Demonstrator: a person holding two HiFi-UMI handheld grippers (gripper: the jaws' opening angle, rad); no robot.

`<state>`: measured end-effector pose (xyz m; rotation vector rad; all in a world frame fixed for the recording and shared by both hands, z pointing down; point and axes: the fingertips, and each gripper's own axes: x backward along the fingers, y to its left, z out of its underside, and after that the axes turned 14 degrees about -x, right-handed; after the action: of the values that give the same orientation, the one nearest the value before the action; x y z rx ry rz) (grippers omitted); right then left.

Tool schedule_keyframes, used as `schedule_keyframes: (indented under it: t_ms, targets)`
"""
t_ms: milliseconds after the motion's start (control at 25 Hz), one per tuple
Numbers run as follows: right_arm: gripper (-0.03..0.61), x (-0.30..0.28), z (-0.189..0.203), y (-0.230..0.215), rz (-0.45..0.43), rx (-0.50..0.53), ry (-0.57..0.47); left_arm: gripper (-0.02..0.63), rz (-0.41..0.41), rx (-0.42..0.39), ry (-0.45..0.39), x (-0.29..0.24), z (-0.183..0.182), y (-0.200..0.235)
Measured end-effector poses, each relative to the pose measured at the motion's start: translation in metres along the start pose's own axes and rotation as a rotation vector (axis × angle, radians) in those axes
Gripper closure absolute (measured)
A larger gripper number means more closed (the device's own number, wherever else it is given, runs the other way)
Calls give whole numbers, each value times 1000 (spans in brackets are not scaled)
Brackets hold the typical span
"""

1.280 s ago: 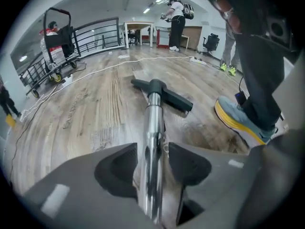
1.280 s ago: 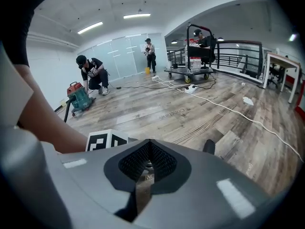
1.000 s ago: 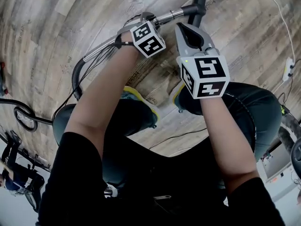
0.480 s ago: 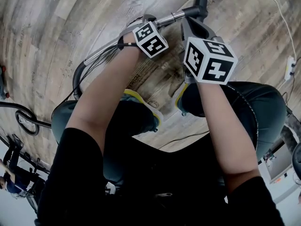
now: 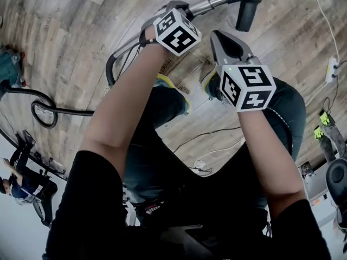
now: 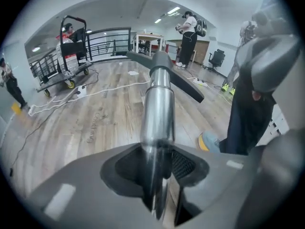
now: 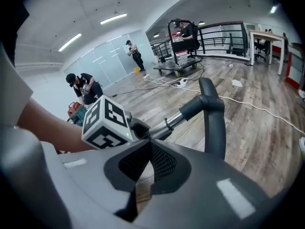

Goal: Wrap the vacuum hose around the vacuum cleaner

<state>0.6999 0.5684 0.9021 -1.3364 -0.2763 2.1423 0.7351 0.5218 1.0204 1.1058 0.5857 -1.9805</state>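
Note:
My left gripper (image 5: 176, 6) is shut on the shiny metal wand (image 5: 209, 4) of the vacuum. The wand ends in a black floor nozzle (image 5: 247, 3). In the left gripper view the wand (image 6: 158, 99) runs straight out from between the jaws of the left gripper (image 6: 159, 175) to the nozzle (image 6: 164, 68). The black hose (image 5: 111, 69) curves down from the wand's near end and loops (image 5: 44, 112) over the floor toward the teal vacuum cleaner (image 5: 10, 69) at the far left. My right gripper (image 5: 218, 36) hangs just right of the wand, shut with nothing in it (image 7: 150, 144).
The person's shoes (image 5: 174, 89) stand on the wooden floor right below the grippers. A thin cable (image 5: 211, 135) crosses near the legs, and a white power strip (image 5: 332, 72) lies at the right. Other people and a trolley (image 7: 183, 46) are farther off.
The left gripper has carried the wand up and to the right. The right gripper has drawn back a little from the wand. The hose loop and the vacuum cleaner now show at the left.

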Motion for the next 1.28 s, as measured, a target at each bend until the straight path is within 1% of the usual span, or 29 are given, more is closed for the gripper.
schedule_keyframes:
  t_ms: [120,240,400,480,600,680,760,880,1000,1120,1200,1280]
  targets:
    - [554,60,-25,52,-30,3,14,449,-48,15,-14,90,-35,14]
    - [554,127,-62,112,-66,43,15,448,-113,56,-36,195,-72,30]
    - [554,207,-114,198,-127,123,4,446,-238,124,-67,348,-108,56]
    - [554,241,-131,237,-156,155,0,445,-313,169,-89,423,-119,63]
    - [554,278,-144,295,-231,230,8,443,-442,264,-117,528,-120,64]
    - [554,288,-153,340,-314,308,16,443,-559,339,-119,594,-107,68]
    - [554,301,-155,380,-395,376,32,442,-670,416,-117,654,-90,61]
    - [555,326,-148,428,-509,463,74,440,-829,538,-112,733,-67,31]
    - [554,348,-139,465,-626,587,112,440,-1004,661,-103,803,-43,-14]
    - [554,366,-123,499,-736,716,144,440,-1169,840,-88,857,-12,-78]
    - [554,375,-109,522,-802,778,168,440,-1265,968,-80,884,10,-127]
    - [554,385,-92,548,-860,826,192,442,-1346,1070,-66,907,30,-176]
